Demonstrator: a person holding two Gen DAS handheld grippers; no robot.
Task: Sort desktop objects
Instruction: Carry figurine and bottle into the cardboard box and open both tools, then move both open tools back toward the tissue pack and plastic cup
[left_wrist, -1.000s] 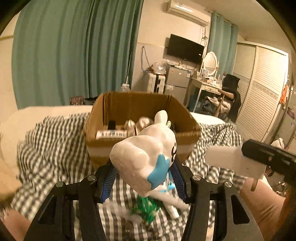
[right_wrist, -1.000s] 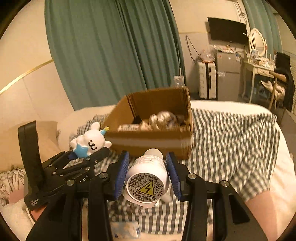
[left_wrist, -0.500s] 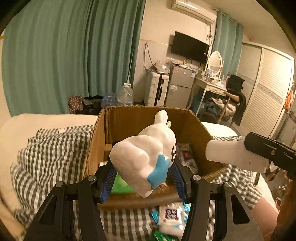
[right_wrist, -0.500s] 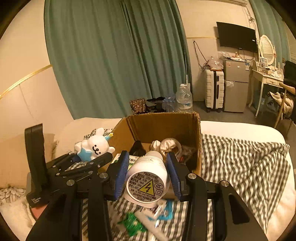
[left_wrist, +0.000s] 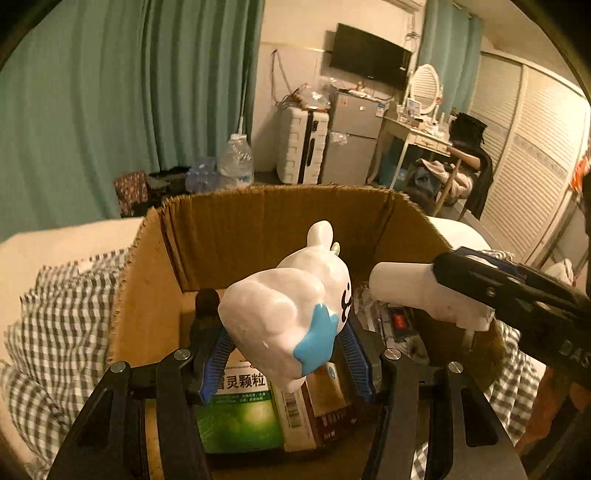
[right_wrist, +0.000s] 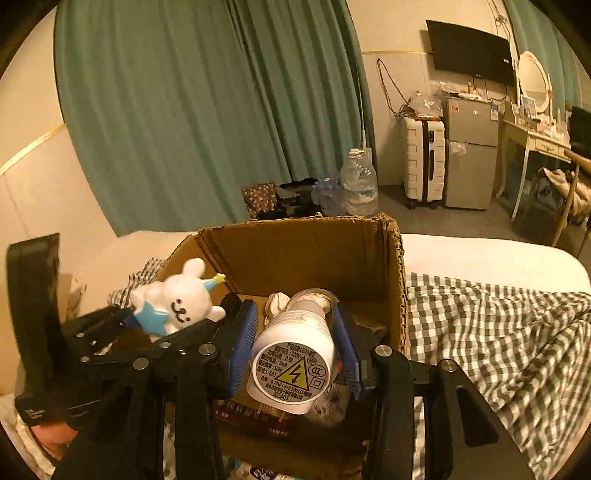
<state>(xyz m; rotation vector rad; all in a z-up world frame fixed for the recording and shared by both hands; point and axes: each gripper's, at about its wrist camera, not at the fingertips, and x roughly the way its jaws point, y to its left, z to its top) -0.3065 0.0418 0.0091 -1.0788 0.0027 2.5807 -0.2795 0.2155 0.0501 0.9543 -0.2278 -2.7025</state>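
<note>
Now both tools hang over the open cardboard box (left_wrist: 280, 225), the left tool (left_wrist: 286, 350) clamping the bunny figurine (left_wrist: 288, 314) and the right tool (right_wrist: 293, 343) clamping the white night light (right_wrist: 295, 362), so each drop lies straight below.

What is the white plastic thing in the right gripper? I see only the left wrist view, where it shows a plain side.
Observer: A white cylindrical night light; its round end label bears a yellow warning triangle.
Operator: Is the right gripper shut on it?
Observer: Yes, both blue pads press its sides, over the open brown cardboard box.
Operator: And my white toy animal?
Observer: Its whole face shows: two dot eyes, black smile.
</note>
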